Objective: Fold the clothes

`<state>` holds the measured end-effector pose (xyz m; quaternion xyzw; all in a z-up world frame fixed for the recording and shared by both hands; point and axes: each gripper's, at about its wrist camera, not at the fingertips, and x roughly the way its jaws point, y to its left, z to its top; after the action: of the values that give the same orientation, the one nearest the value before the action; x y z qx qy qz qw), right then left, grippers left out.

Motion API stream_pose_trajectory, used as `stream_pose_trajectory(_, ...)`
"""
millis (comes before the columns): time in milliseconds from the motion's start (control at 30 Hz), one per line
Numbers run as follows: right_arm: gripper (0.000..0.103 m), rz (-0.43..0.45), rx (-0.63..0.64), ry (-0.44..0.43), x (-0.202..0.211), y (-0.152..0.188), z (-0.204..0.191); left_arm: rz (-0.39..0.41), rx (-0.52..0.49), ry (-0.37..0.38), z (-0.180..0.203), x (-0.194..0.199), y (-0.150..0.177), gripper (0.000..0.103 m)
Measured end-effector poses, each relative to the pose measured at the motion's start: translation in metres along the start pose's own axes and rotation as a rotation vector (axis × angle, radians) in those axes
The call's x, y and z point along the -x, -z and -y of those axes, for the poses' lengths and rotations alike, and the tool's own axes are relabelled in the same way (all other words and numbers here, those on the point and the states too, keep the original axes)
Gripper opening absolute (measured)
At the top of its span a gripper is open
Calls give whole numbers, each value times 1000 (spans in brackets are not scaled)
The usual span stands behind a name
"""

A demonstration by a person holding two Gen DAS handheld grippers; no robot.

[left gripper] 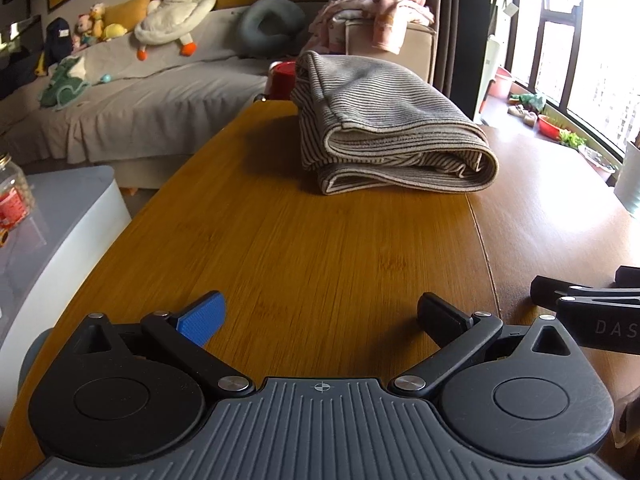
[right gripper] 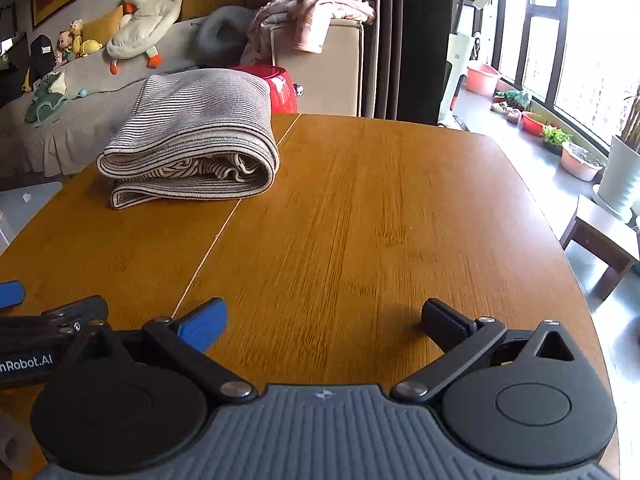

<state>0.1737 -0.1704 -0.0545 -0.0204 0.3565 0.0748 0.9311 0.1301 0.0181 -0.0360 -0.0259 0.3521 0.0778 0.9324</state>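
Note:
A folded grey striped garment [left gripper: 384, 128] lies on the far part of the wooden table [left gripper: 300, 248]; the right wrist view has the same garment [right gripper: 192, 136] at the far left. My left gripper [left gripper: 320, 312] hovers over the near table, jaws wide open, nothing between its fingers. My right gripper [right gripper: 324, 316] is likewise open and empty above bare wood. Each gripper shows in the other's view: the right one's black body [left gripper: 592, 304] at the right edge, the left one's body [right gripper: 44, 324] at the left edge. Both stand well short of the garment.
A red pot [right gripper: 280, 88] stands behind the garment at the table's far end. Behind that is a grey sofa [left gripper: 140, 92] with plush toys and pink clothes [left gripper: 372, 8] piled on its arm. A white box with a jar [left gripper: 12, 196] stands left of the table; plant pots line the window [right gripper: 580, 160].

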Motion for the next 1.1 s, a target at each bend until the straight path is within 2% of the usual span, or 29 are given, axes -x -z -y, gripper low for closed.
stream_pose_trajectory(1100, 103, 0, 0, -4, 1, 1, -1, 5, 5, -2, 0, -2, -1, 103)
